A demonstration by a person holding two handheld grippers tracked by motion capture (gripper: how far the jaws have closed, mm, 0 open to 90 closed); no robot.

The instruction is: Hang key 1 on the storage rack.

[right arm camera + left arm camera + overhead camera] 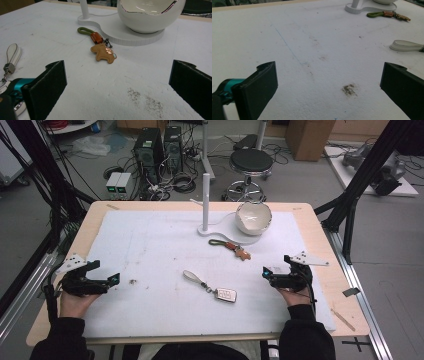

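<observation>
On the tabletop (310, 220), in the high view, the person is resting both hands near the front edge, the left gripper (112, 279) at the left side and the right gripper (266, 272) at the right side, both pointing inward over the white foam sheet (150, 245). Between them a white keychain (210, 286) with a pale strap is lying, and farther back a horse keychain (231, 247) with a green loop is lying just beside the base of a white stand (206, 202) that is carrying a white bowl (253, 217). In the left gripper view, the jaws are standing wide apart with nothing between them, only stained foam; the strap of the white keychain (405, 46) is showing at the right edge, well apart from the jaws. In the right gripper view, the jaws are also gaping wide and holding nothing; the horse keychain (101, 48) is lying ahead of them, near but not touching, with the bowl (150, 17) behind it and the strap of the white keychain (13, 53) at the left. I am judging that the work is at its starting step, no keychain being picked up yet. The next move is probably calling for the right gripper to go forward and down so that its jaws are coming around the horse keychain before closing.
</observation>
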